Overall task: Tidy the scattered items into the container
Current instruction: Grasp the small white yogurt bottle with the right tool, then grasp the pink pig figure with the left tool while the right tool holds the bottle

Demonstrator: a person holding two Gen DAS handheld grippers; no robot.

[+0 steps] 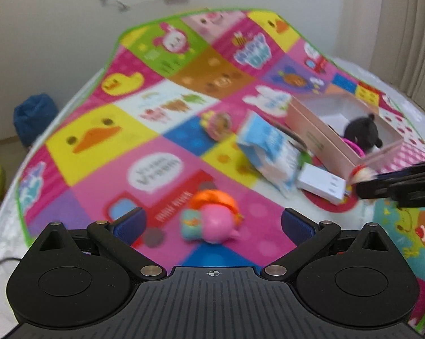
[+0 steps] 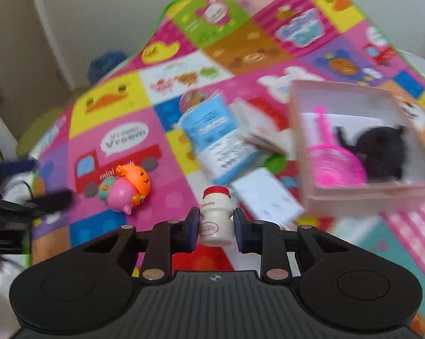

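My right gripper (image 2: 216, 220) is shut on a small white yogurt bottle with a red cap (image 2: 216, 216), held above the mat left of the pink box (image 2: 362, 195). The box holds a black plush toy (image 2: 381, 152) and a pink mesh item (image 2: 336, 163). My left gripper (image 1: 212, 223) is open, its blue pads on either side of a pink and orange toy (image 1: 212, 217) lying on the mat. A blue and white packet (image 1: 266, 152) and a white flat box (image 1: 322, 183) lie beside the pink box (image 1: 319, 138). The right gripper with the bottle shows in the left wrist view (image 1: 362, 175).
A colourful patchwork play mat (image 1: 99, 130) covers the surface. A round snack item (image 1: 218, 124) lies mid-mat. A small booklet (image 2: 257, 124) lies left of the box. A blue bag (image 1: 34, 118) sits beyond the mat's left edge, by the wall.
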